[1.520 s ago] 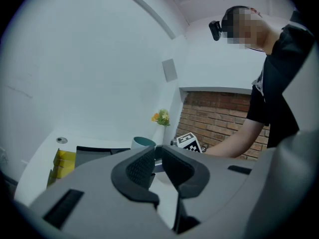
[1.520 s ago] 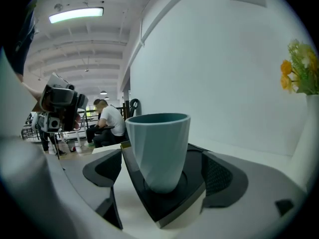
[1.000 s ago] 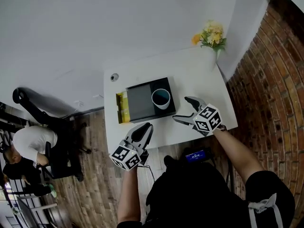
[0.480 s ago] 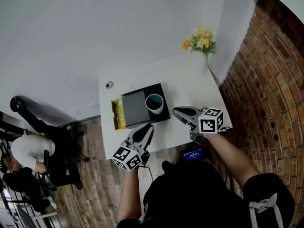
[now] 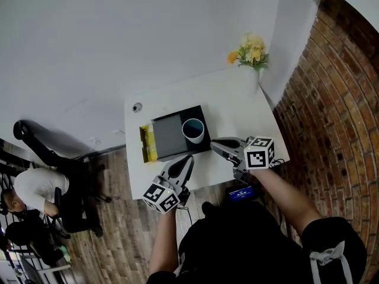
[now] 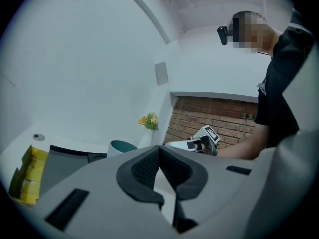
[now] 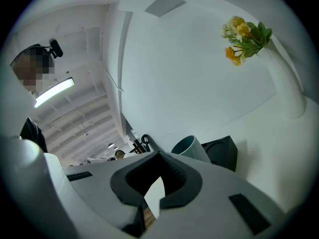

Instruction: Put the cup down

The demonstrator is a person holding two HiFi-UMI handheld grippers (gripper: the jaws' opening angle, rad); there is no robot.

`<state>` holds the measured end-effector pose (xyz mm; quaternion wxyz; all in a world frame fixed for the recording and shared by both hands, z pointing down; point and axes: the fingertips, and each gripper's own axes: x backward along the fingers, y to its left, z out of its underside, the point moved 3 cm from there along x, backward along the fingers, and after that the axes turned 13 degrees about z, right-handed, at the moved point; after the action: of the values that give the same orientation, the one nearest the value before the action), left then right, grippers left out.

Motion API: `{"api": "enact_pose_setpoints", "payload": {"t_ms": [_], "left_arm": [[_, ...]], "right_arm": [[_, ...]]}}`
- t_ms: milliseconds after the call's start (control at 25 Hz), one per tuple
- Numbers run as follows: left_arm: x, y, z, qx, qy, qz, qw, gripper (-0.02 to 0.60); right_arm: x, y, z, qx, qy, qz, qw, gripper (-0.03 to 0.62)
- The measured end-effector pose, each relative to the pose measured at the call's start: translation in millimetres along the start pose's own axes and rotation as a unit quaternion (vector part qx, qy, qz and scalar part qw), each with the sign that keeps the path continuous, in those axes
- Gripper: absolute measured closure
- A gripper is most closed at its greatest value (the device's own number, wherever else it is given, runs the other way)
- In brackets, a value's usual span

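Your right gripper [image 5: 214, 144] has brought its jaws together since a second ago, when they stood wide apart just right of the cup [image 5: 193, 130]. It has also drawn back a little toward you. Those jaws are now pressed together with nothing between them. Their tips sit over the counter [image 5: 237, 108] near the tray's near right corner, clear of the cup.

The cup stands upright at the right end of the black tray [image 5: 169, 136], mouth up, with neither gripper touching it. In the right gripper view it shows just beyond the closed jaws, with the tray's dark corner beside it.

Your left gripper [image 5: 187, 158] hangs at the counter's near edge, pointing toward the tray. Its jaws are also pressed together and hold nothing.

A yellow box [image 5: 147, 144] lies against the tray's left side. A small round knob [image 5: 137, 107] sits near the counter's far left corner, and flowers [image 5: 249, 52] stand at the far right corner. A brick wall [image 5: 331, 99] runs along your right. Off to the left, a person [image 5: 29, 188] sits over the wood floor [image 5: 112, 229], well apart from the counter.
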<state>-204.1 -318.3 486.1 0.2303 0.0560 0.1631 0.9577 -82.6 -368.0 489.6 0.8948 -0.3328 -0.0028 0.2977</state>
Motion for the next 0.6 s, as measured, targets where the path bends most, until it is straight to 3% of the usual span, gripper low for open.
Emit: {"api": "enact_pose_setpoints", "payload": {"t_ms": [600], "left_arm": [[-3.8, 3.5, 5.4, 0.006, 0.024, -0.001, 0.9997, 0.575]], "right_arm": [[-16.6, 20.4, 14.5, 0.113, 0.053, -0.018, 0.992, 0.58]]}}
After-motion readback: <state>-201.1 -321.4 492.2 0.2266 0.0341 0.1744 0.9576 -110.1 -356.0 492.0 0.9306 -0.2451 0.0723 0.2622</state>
